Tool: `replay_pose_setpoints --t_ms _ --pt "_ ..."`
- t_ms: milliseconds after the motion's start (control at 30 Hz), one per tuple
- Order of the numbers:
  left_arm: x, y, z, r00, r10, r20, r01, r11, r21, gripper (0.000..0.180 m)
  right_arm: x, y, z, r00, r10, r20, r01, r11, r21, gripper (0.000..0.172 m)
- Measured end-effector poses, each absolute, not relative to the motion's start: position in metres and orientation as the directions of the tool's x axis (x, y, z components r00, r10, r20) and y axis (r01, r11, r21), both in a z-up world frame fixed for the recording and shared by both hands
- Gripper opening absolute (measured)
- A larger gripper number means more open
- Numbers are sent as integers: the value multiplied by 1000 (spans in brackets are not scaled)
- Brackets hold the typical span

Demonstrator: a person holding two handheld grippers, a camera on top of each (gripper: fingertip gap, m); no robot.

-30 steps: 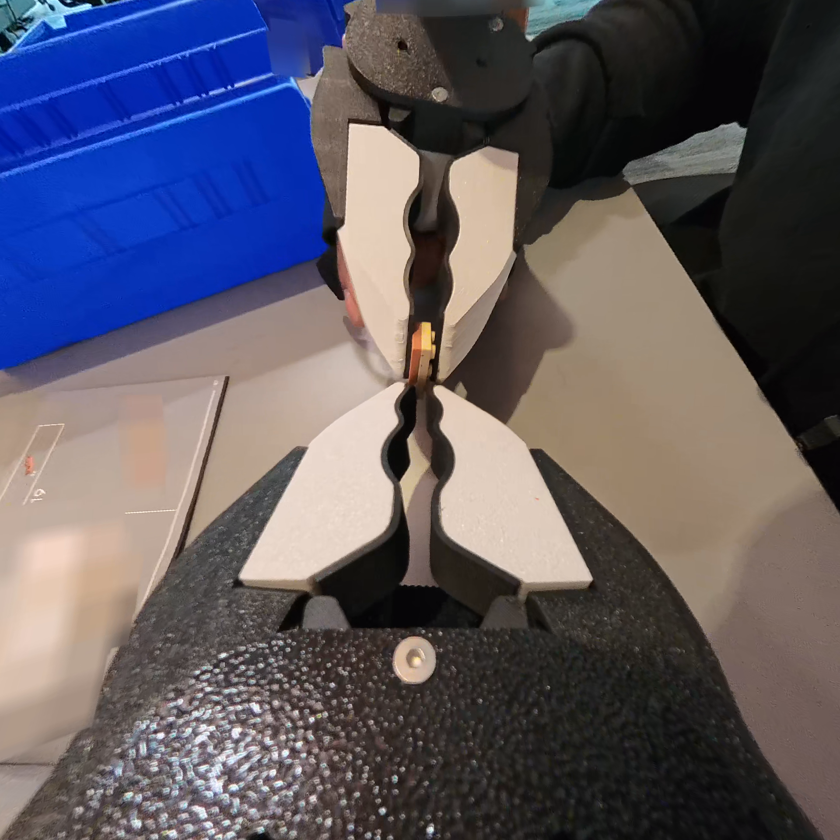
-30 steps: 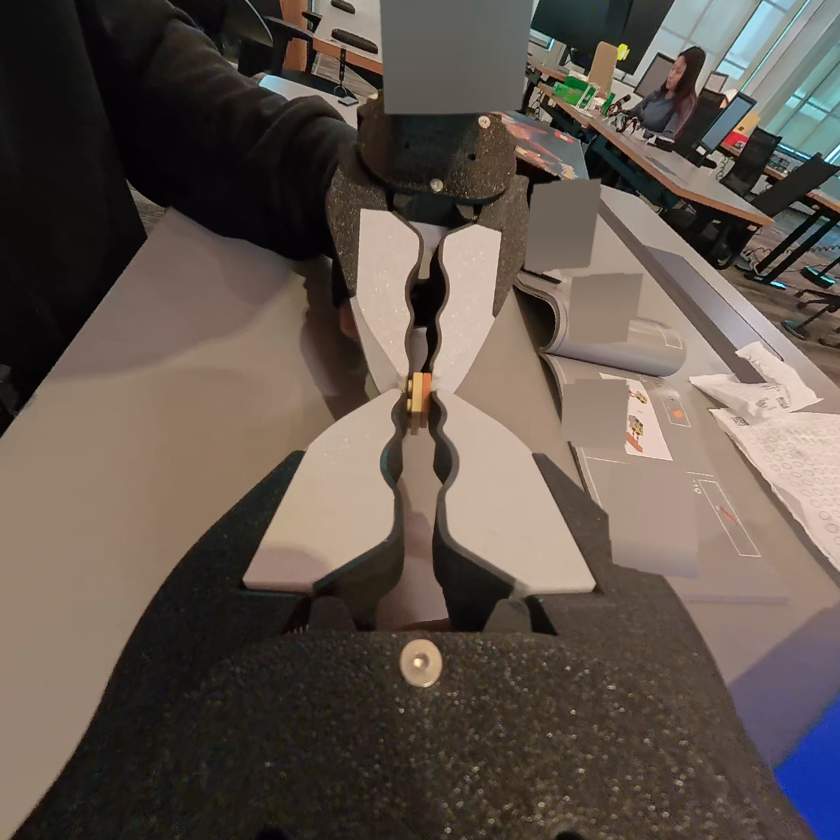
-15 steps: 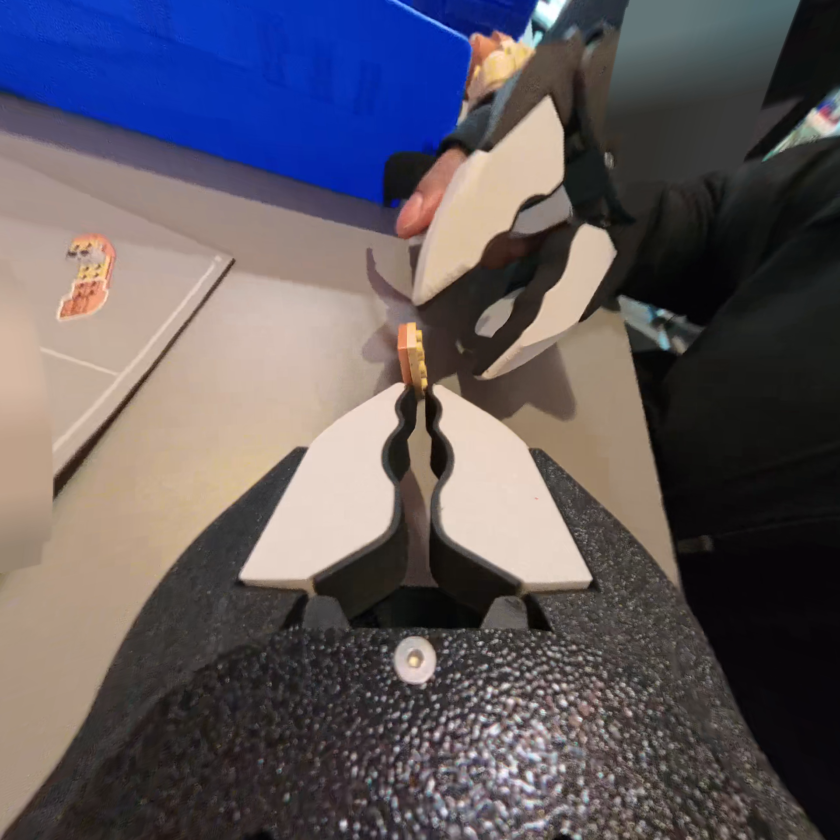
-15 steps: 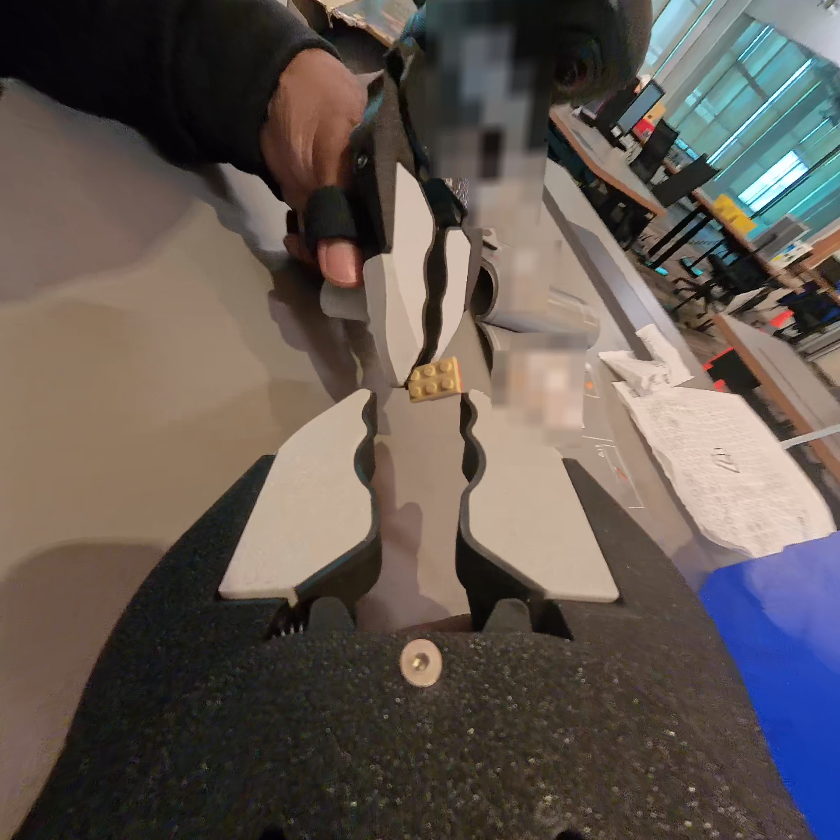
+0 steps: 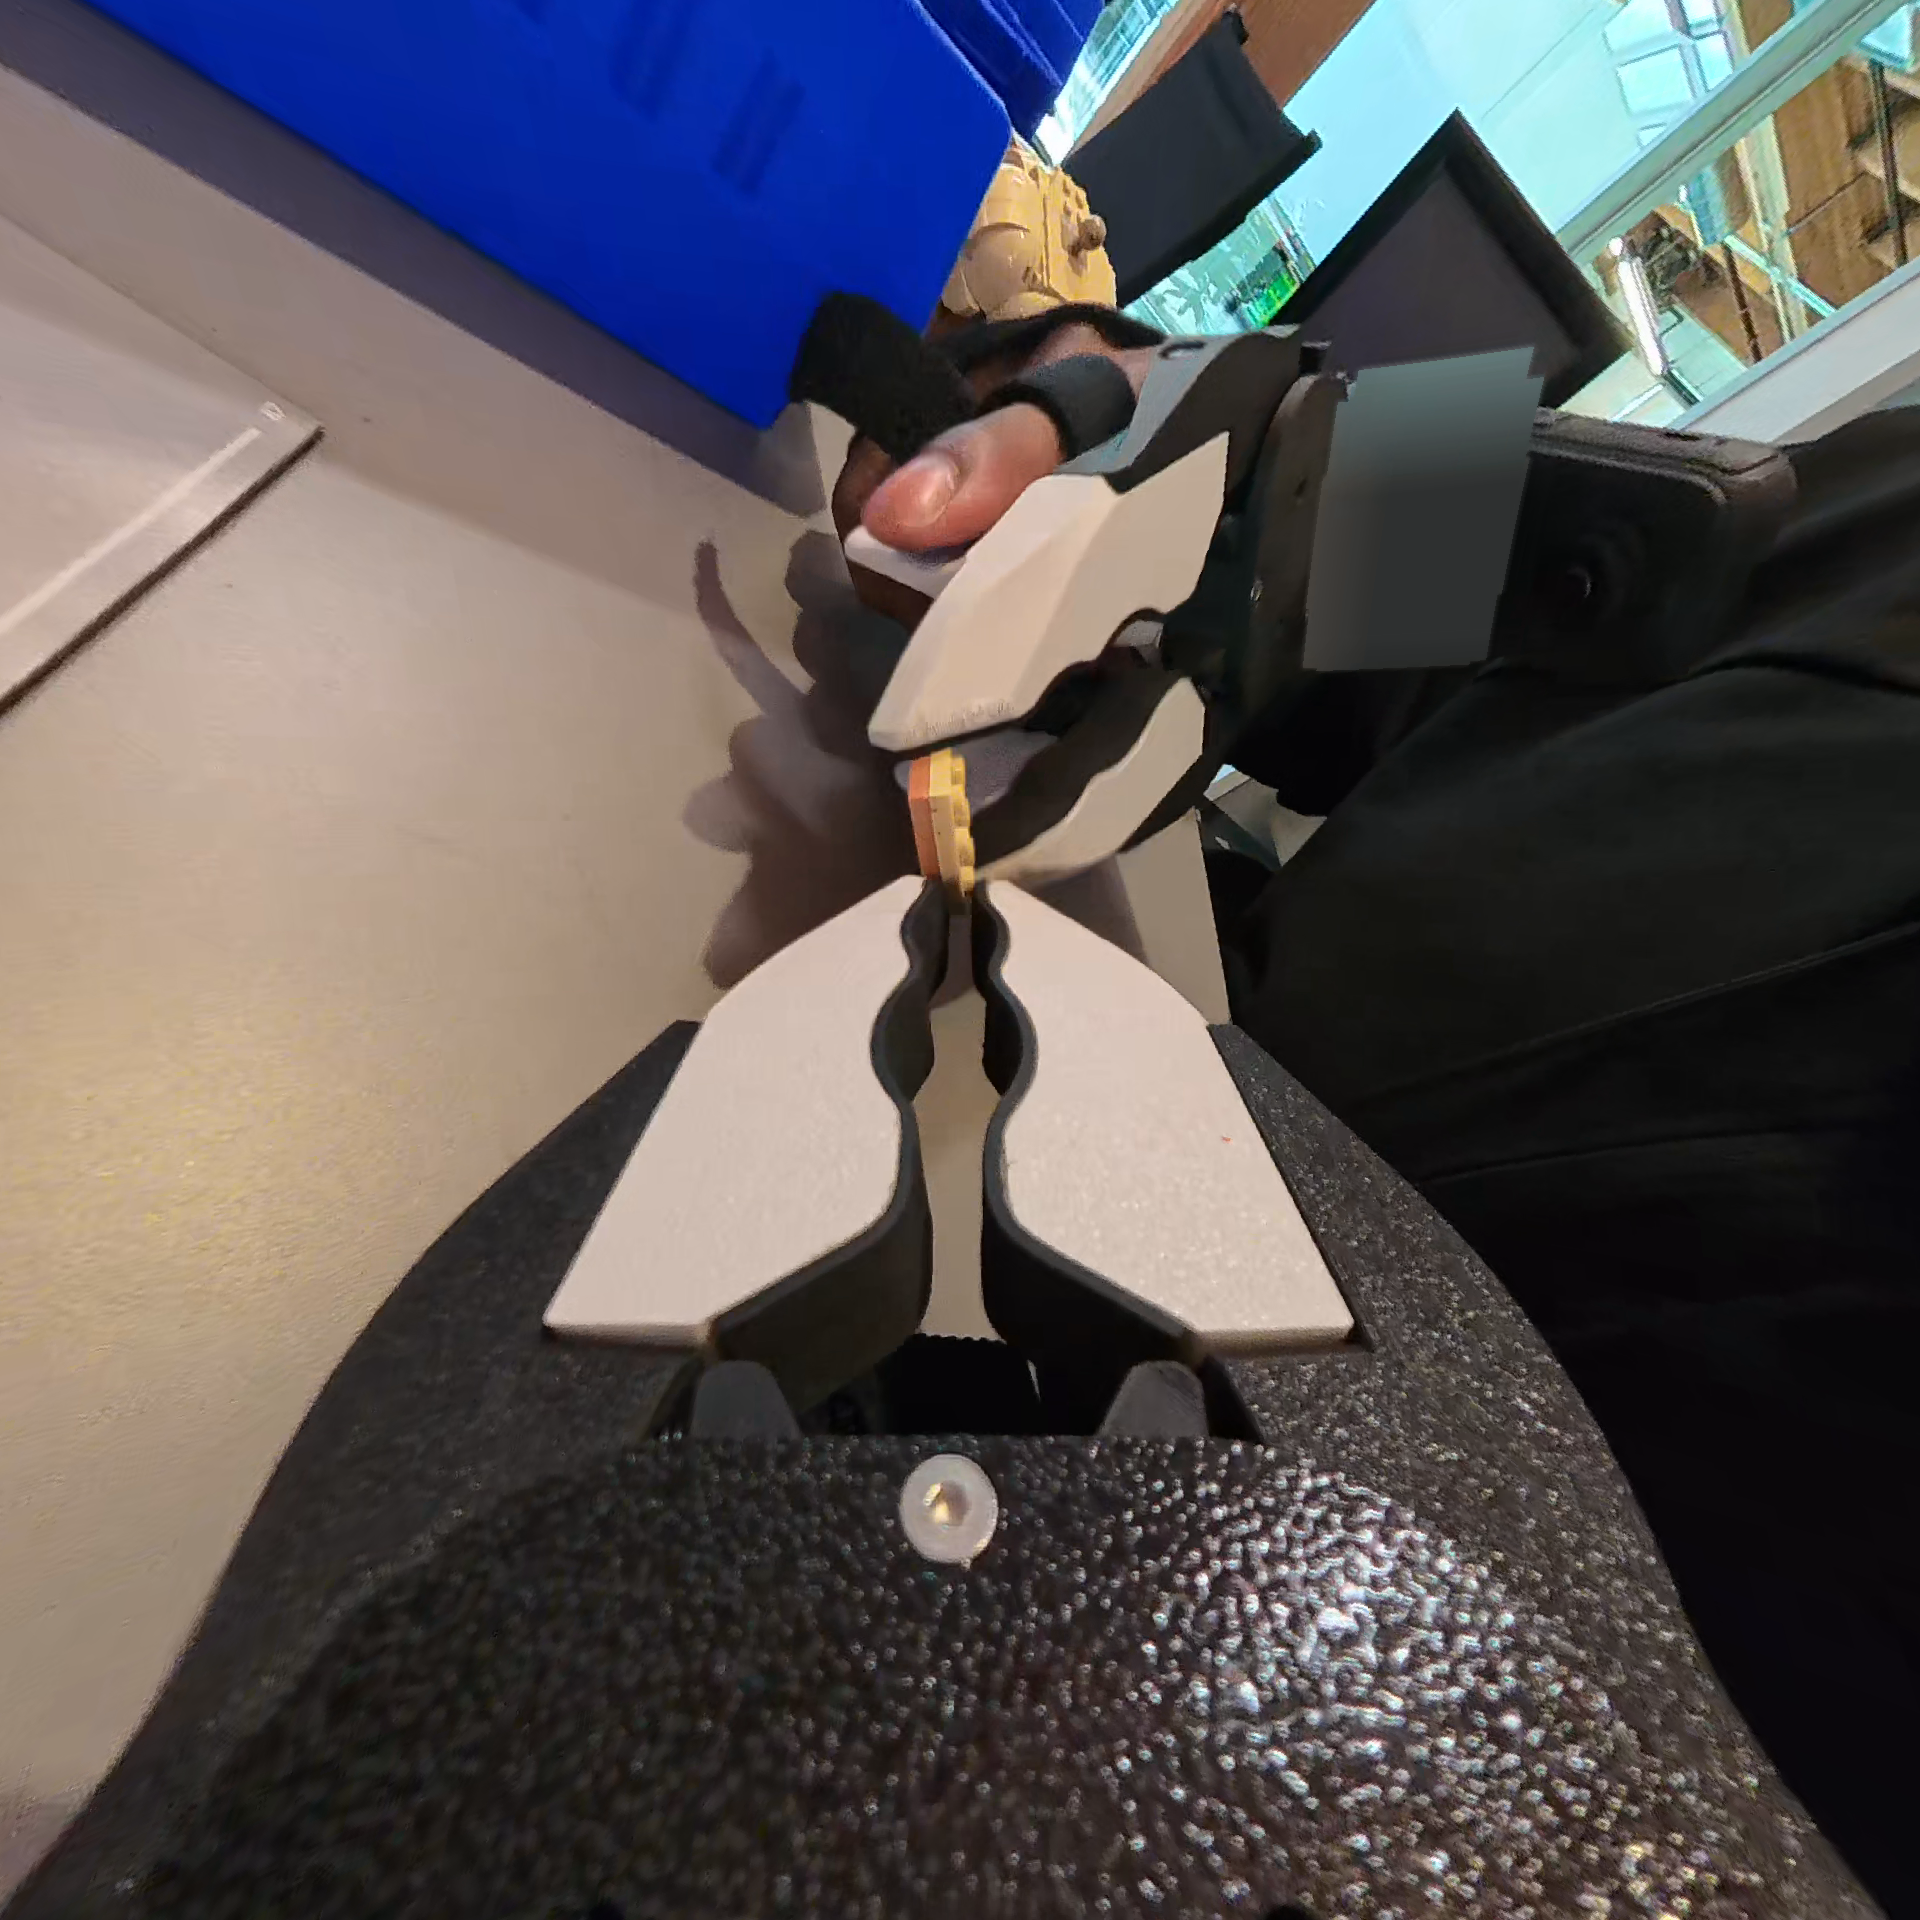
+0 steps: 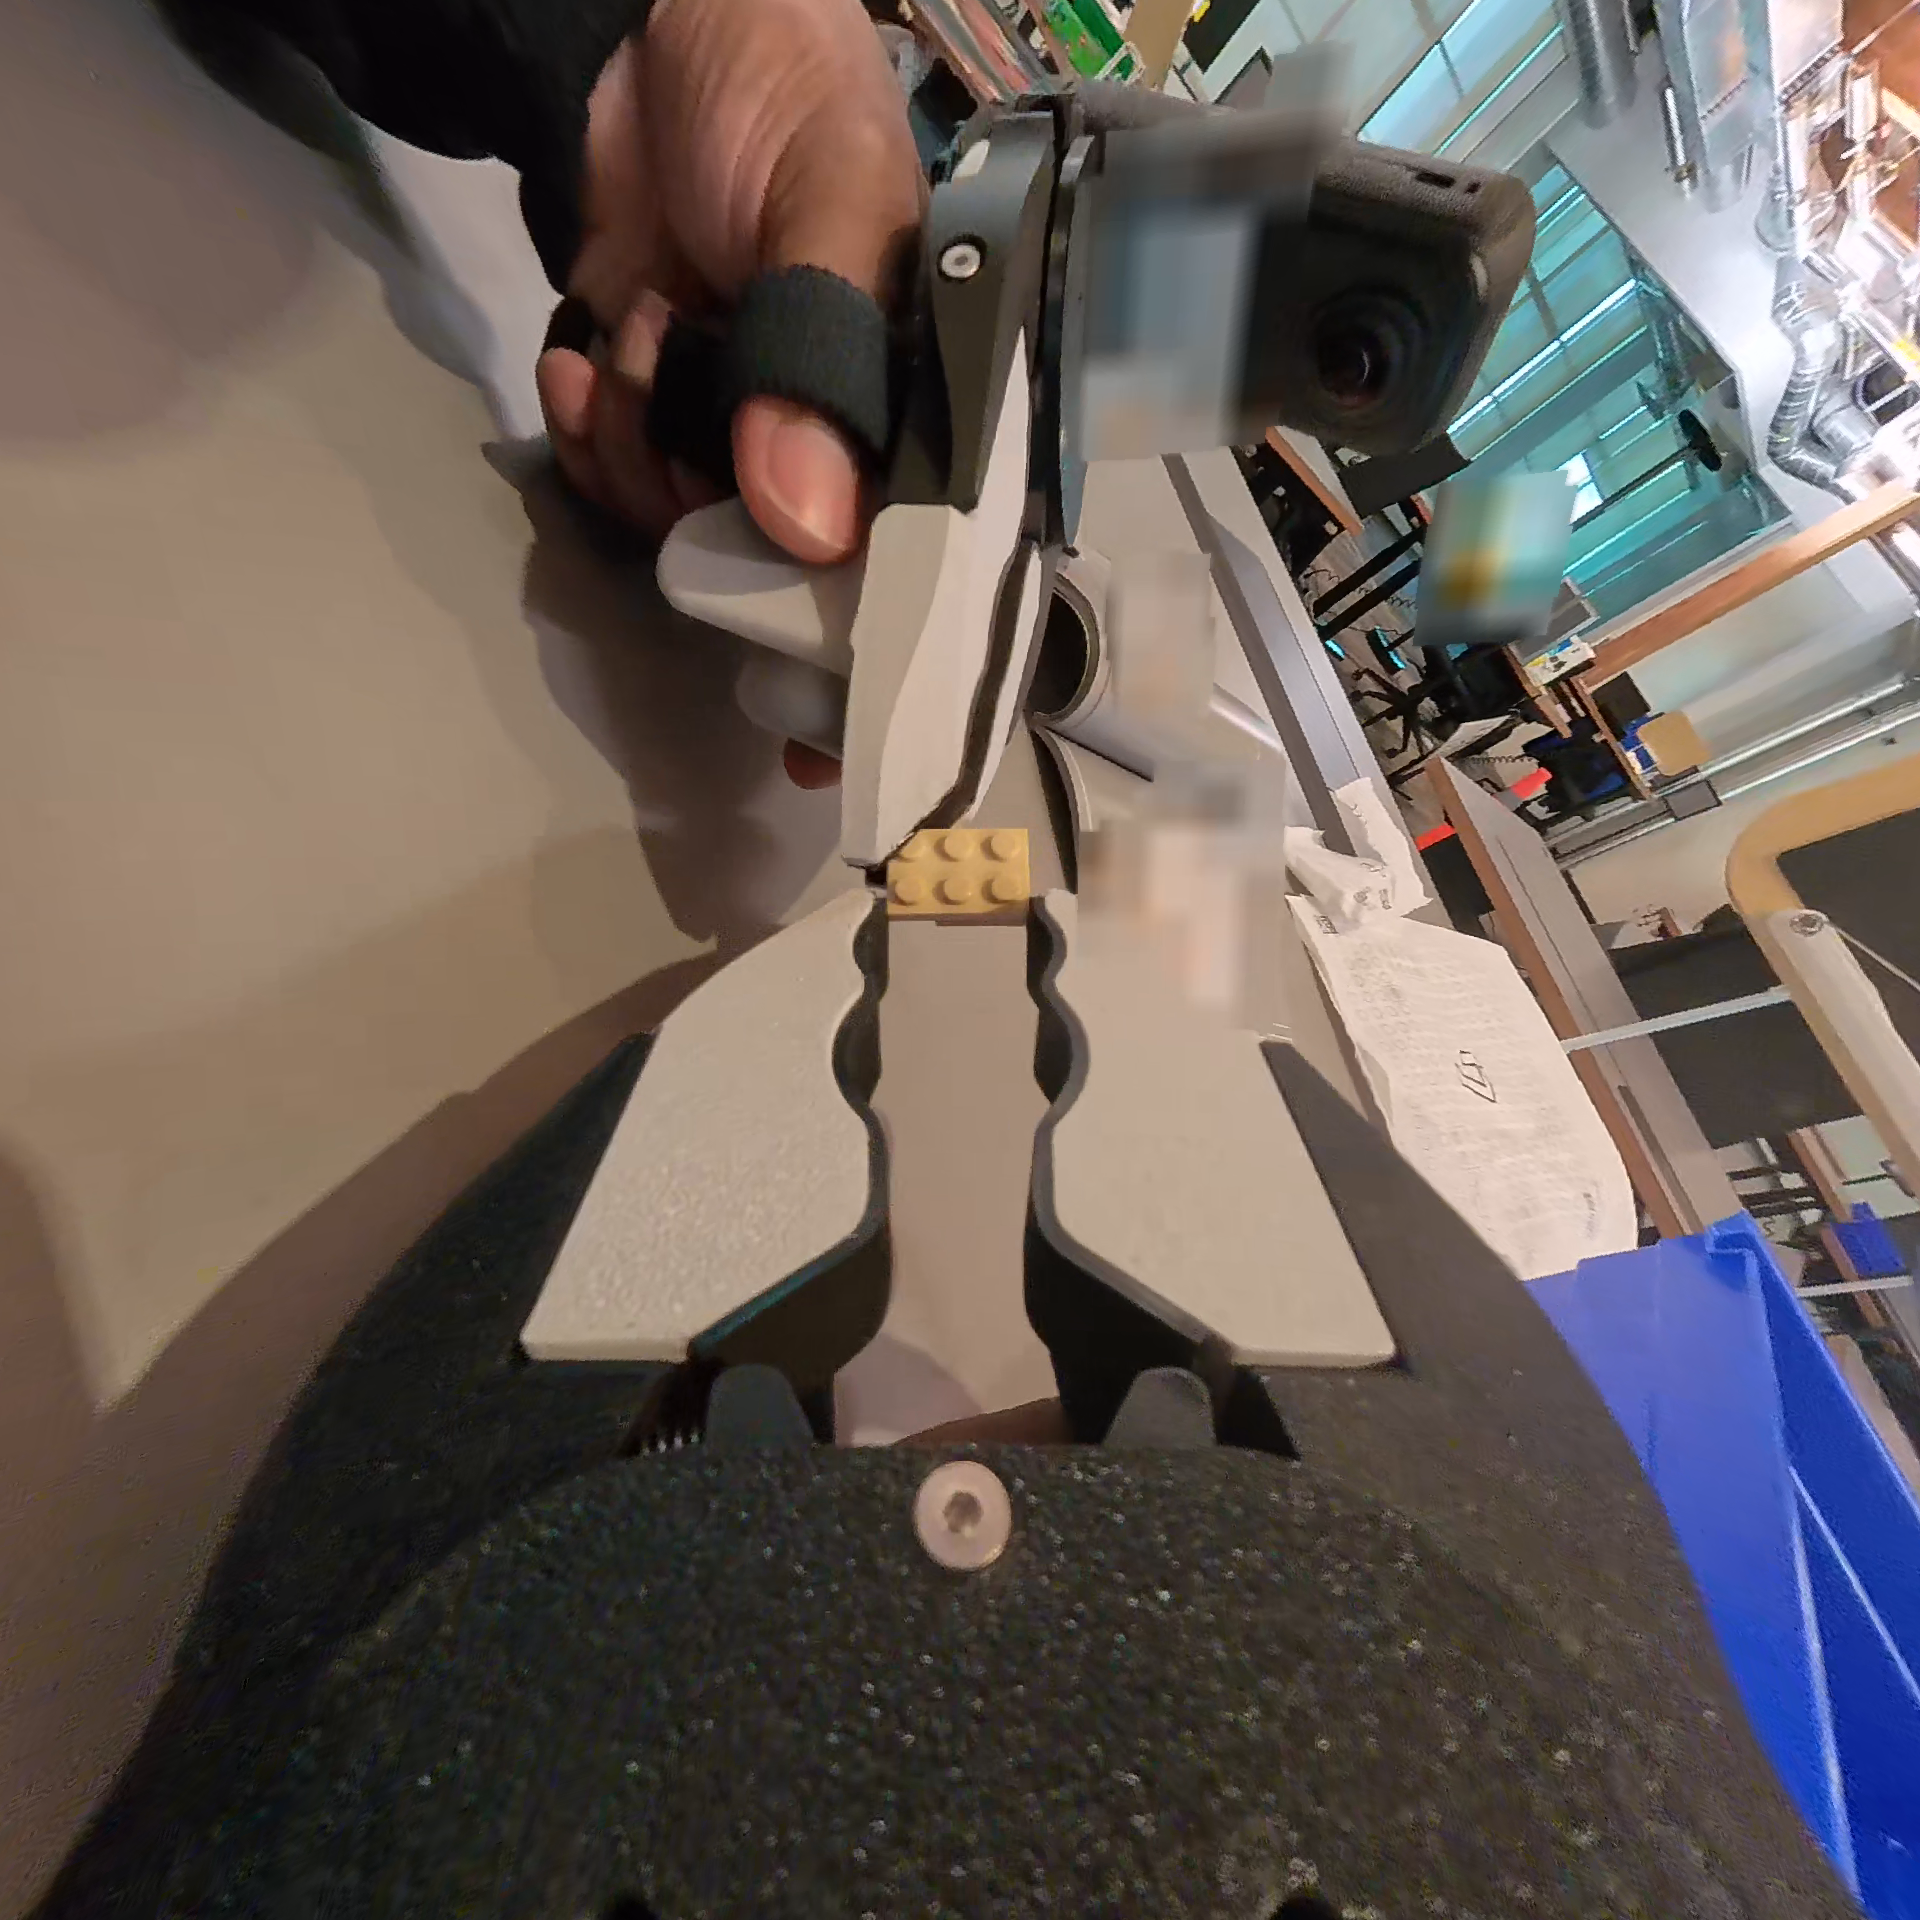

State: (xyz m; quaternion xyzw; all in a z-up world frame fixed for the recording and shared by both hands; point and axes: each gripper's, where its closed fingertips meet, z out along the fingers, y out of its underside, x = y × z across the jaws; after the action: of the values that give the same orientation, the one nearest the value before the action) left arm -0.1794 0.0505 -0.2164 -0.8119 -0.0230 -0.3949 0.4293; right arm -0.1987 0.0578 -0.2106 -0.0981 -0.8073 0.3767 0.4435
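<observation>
A small tan studded plate [image 6: 961,873] with an orange plate [image 5: 920,821] stuck to its back is held in the air over the grey table [image 5: 364,831]. My left gripper [image 5: 951,896] is shut on the thin stack from both faces. It also shows in the right wrist view [image 6: 883,831], gripping the plate's upper left corner. My right gripper [image 6: 956,914] is shut across the tan plate's long side, one fingertip at each short end. In the left wrist view the right gripper [image 5: 940,800] comes in from the right, its fingers above and below the stack.
A blue bin [image 5: 520,156] stands along the table's far side and also shows in the right wrist view [image 6: 1766,1455]. A tan brick model [image 5: 1029,239] stands behind the hand. A printed sheet [image 5: 104,520], crumpled papers [image 6: 1455,1039] and an open booklet [image 6: 1132,727] lie on the table. Less than 4 cm separates the two grippers' tips.
My right gripper let go of the stack's thin faces, opened wide, turned about a quarter turn and closed on the plate's short ends. My left gripper kept its hold and tilted.
</observation>
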Motion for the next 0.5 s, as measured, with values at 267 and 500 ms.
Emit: replay_pose_setpoints --t_ms 267,500 --pt "-199 40 -233 843 -304 443 137 -676 -724 19 -200 67 -234 -723 604 336 137 602 -787 25" --pt "-218 51 -228 913 -290 287 74 -575 -815 20 -206 78 -249 -706 672 225 315 582 -750 25"
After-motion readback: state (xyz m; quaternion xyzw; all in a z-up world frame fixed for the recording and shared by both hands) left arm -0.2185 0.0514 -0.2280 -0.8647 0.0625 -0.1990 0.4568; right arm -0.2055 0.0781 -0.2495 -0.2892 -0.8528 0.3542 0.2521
